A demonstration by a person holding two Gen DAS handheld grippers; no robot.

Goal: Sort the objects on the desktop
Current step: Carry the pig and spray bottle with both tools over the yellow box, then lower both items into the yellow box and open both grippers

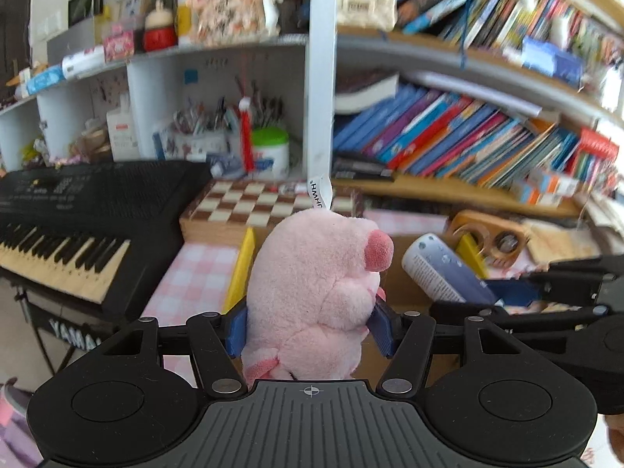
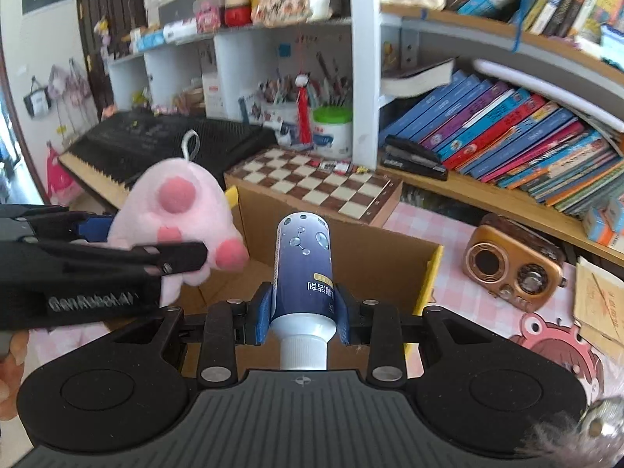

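My left gripper (image 1: pixel 310 331) is shut on a pink plush pig (image 1: pixel 316 292) and holds it above an open cardboard box (image 1: pixel 405 280) with yellow flap edges. The pig also shows in the right wrist view (image 2: pixel 179 210), held by the left gripper (image 2: pixel 156 249) at the left. My right gripper (image 2: pixel 303 318) is shut on a blue and white bottle (image 2: pixel 304 269), its white cap toward the camera, over the same box (image 2: pixel 374 265). The bottle also shows in the left wrist view (image 1: pixel 440 269), at the right.
A chessboard (image 2: pixel 316 183) lies behind the box. A black keyboard (image 1: pixel 78 226) stands at the left. A copper retro radio (image 2: pixel 514 269) sits on the pink checked cloth (image 2: pixel 440 226) at the right. Shelves of books (image 2: pixel 507 132) and a stapler (image 2: pixel 413 158) are behind.
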